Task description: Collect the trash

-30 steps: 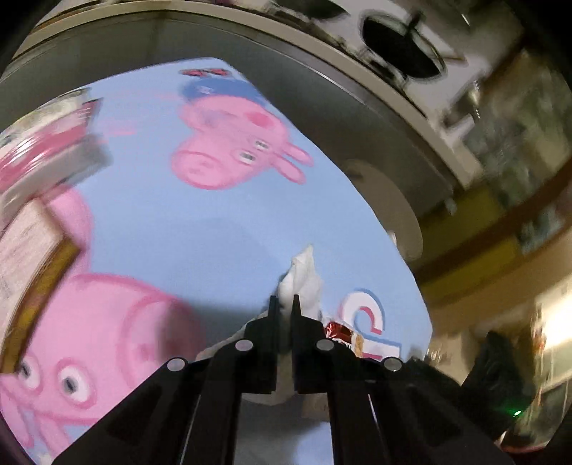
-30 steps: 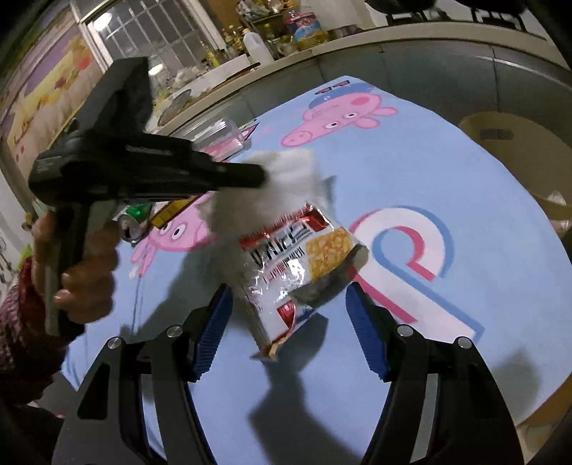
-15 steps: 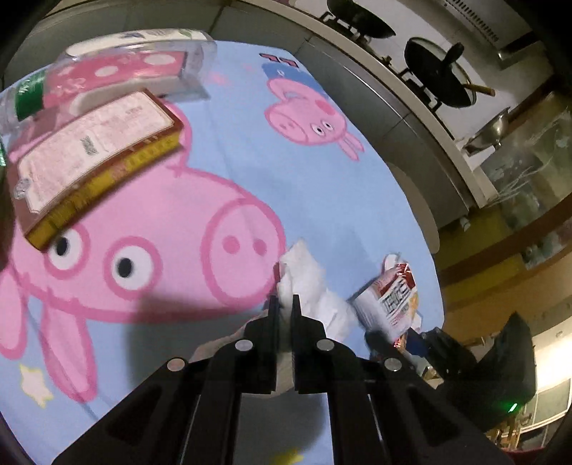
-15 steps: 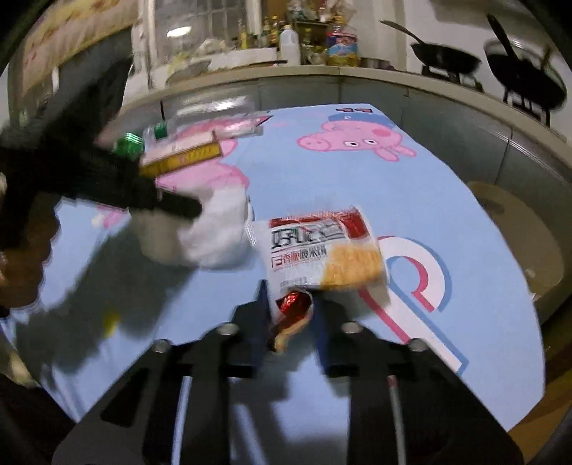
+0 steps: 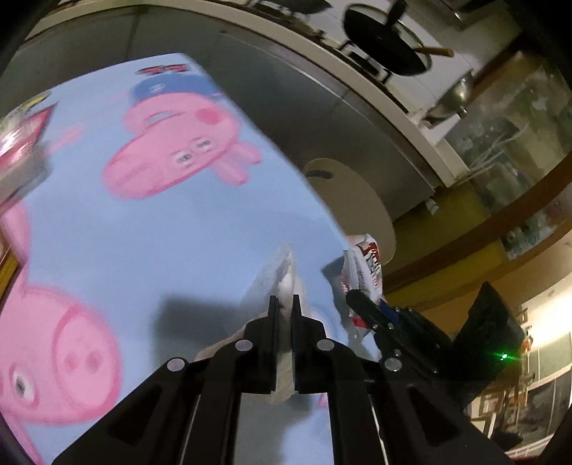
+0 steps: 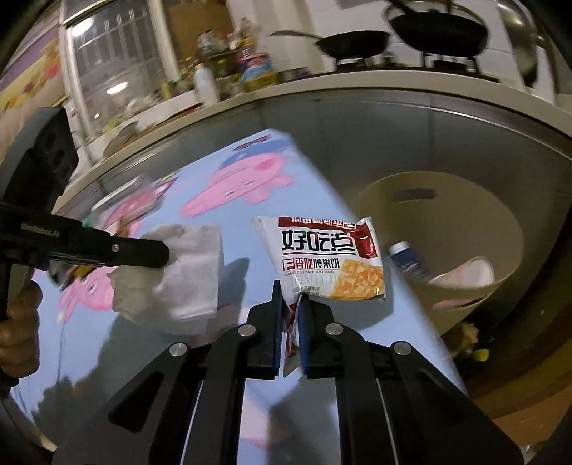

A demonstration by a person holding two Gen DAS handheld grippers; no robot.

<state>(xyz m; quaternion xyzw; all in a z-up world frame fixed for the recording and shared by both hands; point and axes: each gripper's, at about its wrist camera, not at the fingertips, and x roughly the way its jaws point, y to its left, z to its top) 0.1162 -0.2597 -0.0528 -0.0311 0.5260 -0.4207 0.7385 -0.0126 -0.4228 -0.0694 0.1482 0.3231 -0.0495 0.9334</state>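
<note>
My left gripper [image 5: 283, 298] is shut on a crumpled white tissue [image 5: 280, 272] and holds it above the blue cartoon-pig tablecloth [image 5: 161, 232]. The tissue [image 6: 189, 275] and left gripper [image 6: 162, 252] also show in the right wrist view. My right gripper [image 6: 290, 291] is shut on the corner of a white and red snack wrapper [image 6: 329, 257], lifted near the table's right edge. The wrapper [image 5: 364, 272] and right gripper [image 5: 352, 295] show in the left wrist view. A beige trash bin [image 6: 500, 229] stands just beyond the table edge, holding a small bottle [image 6: 405, 259].
A box and a plastic package [image 5: 18, 143] lie at the table's far left. A steel counter [image 6: 393, 107] with pans on a stove [image 6: 439, 32] runs behind the table. The bin also shows in the left wrist view [image 5: 357, 200].
Both grippers have lifted their trash and moved right toward the table edge. The bin has come into the right wrist view. The right gripper closed on the wrapper a second ago.
</note>
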